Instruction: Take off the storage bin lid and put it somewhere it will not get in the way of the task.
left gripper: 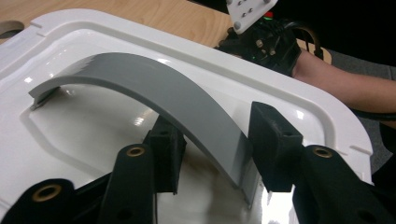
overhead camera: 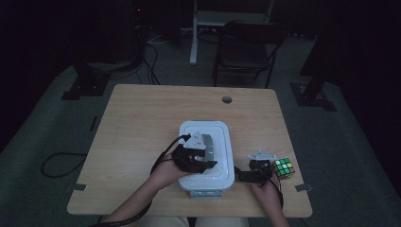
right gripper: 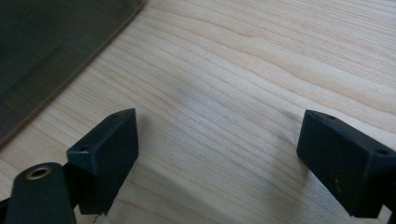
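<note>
A white box with a clipped lid (overhead camera: 222,142) (left gripper: 303,107) sits at the near middle of the wooden table (overhead camera: 142,132). A grey arched handle (overhead camera: 208,143) (left gripper: 154,84) rises from the lid. My left gripper (overhead camera: 196,158) (left gripper: 217,135) reaches over the lid, and its two black pads (left gripper: 273,144) stand against either side of the handle near its closer end. My right gripper (overhead camera: 246,175) (right gripper: 217,140) rests low over bare wood to the right of the box, jaws wide apart with nothing between them. A Rubik's cube (overhead camera: 283,169) lies just right of it.
The table has a round cable hole (overhead camera: 227,100) at its far side. A dark folding chair (overhead camera: 246,47) and a white post stand behind the table. Cables (overhead camera: 61,163) lie on the floor to the left. The box's dark wall (right gripper: 51,51) is close to the right gripper.
</note>
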Available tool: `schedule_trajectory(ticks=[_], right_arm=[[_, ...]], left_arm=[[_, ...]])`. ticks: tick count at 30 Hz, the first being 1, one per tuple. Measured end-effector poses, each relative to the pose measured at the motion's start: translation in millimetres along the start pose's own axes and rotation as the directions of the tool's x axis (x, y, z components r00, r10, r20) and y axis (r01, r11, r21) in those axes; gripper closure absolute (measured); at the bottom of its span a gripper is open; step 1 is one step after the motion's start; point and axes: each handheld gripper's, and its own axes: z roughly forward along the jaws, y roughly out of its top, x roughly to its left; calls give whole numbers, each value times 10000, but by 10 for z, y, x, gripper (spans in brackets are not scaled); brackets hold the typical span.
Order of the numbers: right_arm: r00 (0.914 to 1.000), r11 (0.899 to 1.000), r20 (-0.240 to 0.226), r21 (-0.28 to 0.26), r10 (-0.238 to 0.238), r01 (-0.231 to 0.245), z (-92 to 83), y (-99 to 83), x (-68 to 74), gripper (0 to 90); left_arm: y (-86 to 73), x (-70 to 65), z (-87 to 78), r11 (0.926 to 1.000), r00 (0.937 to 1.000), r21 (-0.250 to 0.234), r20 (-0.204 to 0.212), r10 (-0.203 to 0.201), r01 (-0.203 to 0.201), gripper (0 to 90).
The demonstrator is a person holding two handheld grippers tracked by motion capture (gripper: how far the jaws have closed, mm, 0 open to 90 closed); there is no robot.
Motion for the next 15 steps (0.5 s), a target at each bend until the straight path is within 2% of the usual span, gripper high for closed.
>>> schedule_trajectory(ticks=[6,11,15], right_arm=[[10000,10000,1,0,0,0,0,0,0,127],[10000,10000,5,-1,-9,9,0,-1,0,127],[10000,10000,12,-21,-47,47,1,0,-3,126]], left_arm=[[2,-9,-33,10000,9999,-70,111,-14,15,625],[3,-24,-79,9997,9990,-200,420,-123,131,650],[28,-55,-130,9994,9978,-343,665,42,-19,680]])
